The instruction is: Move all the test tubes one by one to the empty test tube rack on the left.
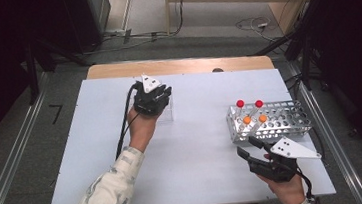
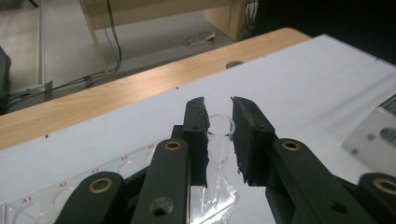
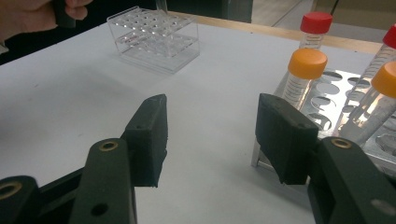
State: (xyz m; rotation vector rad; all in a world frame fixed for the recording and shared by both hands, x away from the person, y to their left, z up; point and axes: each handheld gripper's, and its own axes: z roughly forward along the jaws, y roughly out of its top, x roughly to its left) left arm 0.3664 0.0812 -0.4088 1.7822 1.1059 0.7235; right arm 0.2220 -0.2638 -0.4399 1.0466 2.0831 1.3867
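My left gripper is shut on a clear open-topped tube, held upright between its jaws. It hangs over the far end of a clear plastic tube rack left of the table's middle; in the left gripper view the rack shows holes labelled in red. My right gripper stands open near the front right with nothing between its fingers. It points at the near left corner of a metal rack. That rack holds two red-capped tubes and two orange-capped tubes.
A wooden strip runs along the far edge of the white tabletop. Cables lie on the floor beyond it. In the right gripper view the orange-capped tube stands close to the right jaw, and the clear rack lies farther off.
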